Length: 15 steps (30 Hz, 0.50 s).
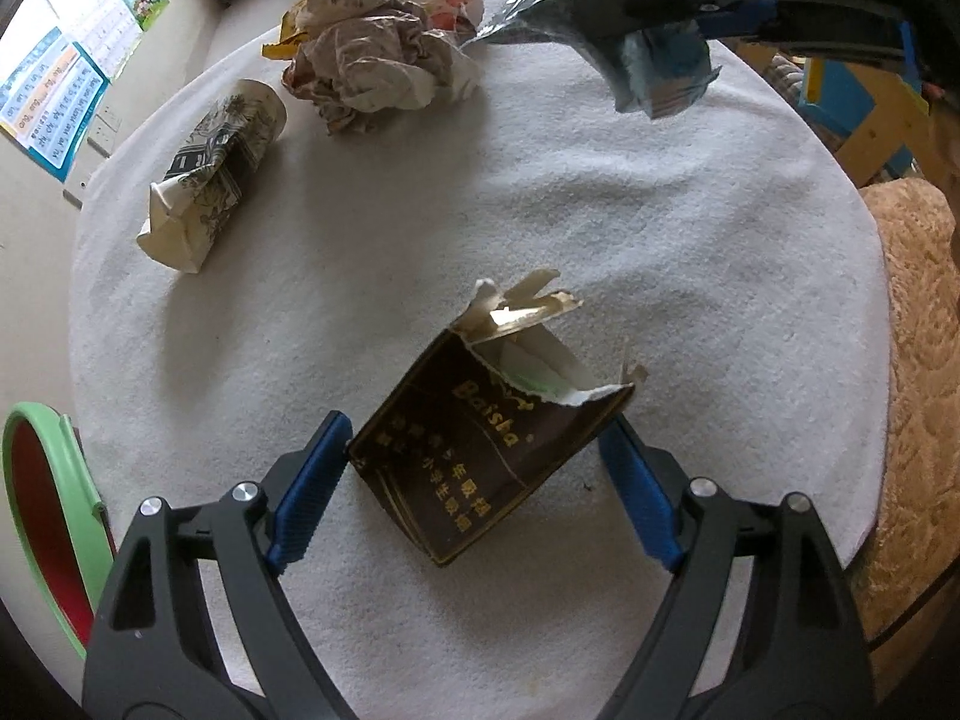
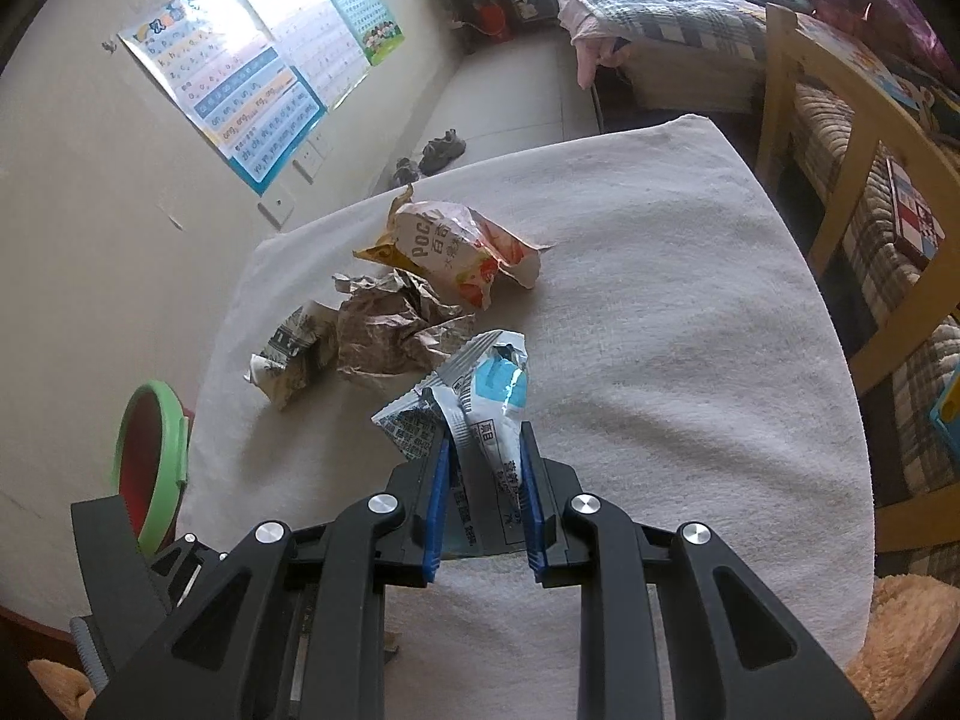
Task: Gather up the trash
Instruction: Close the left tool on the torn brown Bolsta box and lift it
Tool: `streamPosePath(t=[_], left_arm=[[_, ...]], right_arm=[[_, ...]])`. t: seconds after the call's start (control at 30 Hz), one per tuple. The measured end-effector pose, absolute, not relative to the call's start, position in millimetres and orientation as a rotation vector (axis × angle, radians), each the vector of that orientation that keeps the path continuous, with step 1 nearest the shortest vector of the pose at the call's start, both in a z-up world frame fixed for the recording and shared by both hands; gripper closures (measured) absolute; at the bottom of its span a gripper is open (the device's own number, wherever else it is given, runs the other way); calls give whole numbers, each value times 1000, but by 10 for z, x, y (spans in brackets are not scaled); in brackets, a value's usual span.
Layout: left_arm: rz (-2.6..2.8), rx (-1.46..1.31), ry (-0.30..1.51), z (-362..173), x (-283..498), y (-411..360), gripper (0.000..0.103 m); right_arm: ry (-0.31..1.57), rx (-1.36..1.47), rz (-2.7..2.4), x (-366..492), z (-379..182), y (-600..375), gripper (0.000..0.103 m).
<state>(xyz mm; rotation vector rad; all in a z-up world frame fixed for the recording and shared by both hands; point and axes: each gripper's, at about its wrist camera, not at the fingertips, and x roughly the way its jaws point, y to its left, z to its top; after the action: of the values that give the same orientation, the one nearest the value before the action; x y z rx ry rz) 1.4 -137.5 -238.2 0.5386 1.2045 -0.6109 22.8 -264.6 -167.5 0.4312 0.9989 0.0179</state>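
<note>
A: Towel (image 1: 540,210), white and nubbly, covers the table as the base of the lot. Nearest item in the left wrist view: the left gripper (image 1: 480,456), blue pads spread wide, pointing steeply down.

B: Contents between the pads?

A: One dark brown carton (image 1: 480,450), gold lettering, top torn open, lying on the towel. The left pad sits just beside its lower corner and the right pad close by its far edge; no pressing is visible, so the jaws stand released around it.

B: Next entry, the right gripper (image 2: 483,468)?

A: Its jaws are clenched on a crumpled blue-and-white wrapper (image 2: 486,402), which sticks up between the blue pads. In the left wrist view the same wrapper hangs clear above the towel at the far right.

B: Items farther out?

A: Three pieces, grouped toward the far left of the towel. First, a squashed paper cup (image 1: 213,174) with dark printed pattern, lying on its side. Just beyond it, a wad of crumpled brown paper (image 1: 372,72). Touching that wad, on its far side, a white and orange snack bag (image 2: 456,258), torn open.

B: Anything off the table?

A: A green-rimmed bin (image 2: 156,468) with a red inside, low at the left edge. Beyond, posters (image 2: 252,84) on the wall, a pair of shoes (image 2: 432,159) on the floor, and a bed (image 2: 660,24) farthest back.
</note>
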Motion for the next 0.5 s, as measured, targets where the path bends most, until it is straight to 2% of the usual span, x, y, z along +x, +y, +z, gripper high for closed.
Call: streamPosePath(t=[0.17,0.3,0.5], left_arm=[[-605,532,1201,-2352,70,-1340,24],[-586,517,1194,-2315,82,-1275,36],[-553,487,1194,-2277,117,-1192,47]], right_arm=[[989,456,13,209,-1655,-2720,82],[980,471,-2,191,-1637,-2784,82],[982,477,-1,192,-1640,-2784,82]])
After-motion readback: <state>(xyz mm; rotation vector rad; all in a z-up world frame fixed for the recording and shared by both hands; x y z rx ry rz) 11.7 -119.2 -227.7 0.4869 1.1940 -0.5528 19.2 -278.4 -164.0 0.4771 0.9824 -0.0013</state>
